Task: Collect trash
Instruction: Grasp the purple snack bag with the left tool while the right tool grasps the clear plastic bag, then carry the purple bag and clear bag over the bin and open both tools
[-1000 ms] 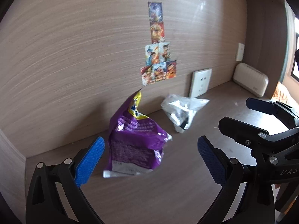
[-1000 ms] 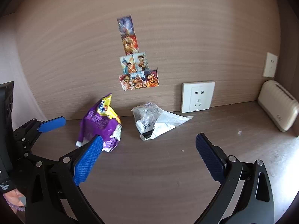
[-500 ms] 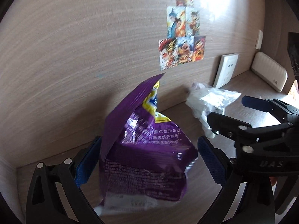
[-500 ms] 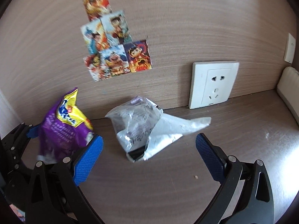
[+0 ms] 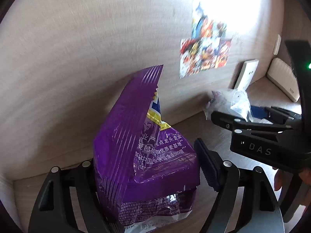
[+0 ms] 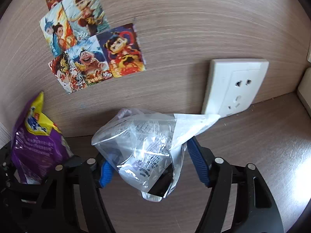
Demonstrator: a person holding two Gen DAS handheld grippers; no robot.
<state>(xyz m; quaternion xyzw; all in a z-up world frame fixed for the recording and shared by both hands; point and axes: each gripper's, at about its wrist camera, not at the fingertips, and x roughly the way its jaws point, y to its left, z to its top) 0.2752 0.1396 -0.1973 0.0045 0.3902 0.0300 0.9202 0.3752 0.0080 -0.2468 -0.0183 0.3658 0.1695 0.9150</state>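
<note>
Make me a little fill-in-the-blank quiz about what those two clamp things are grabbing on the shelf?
1. The left gripper is closing around a snack bag whose colour is ____.
2. The right gripper is closing around a crumpled ____ plastic bag.
3. The white power socket is mounted on the ____.

Missing words: purple; clear; wall

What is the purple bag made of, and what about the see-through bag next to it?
The purple bag looks like thin plastic film with a silvery foil inside: it is glossy, creased, and shiny metal shows near its bottom edge. The see-through bag looks like thin clear plastic: you can see print through it, and it crinkles and glints in the light.
</note>
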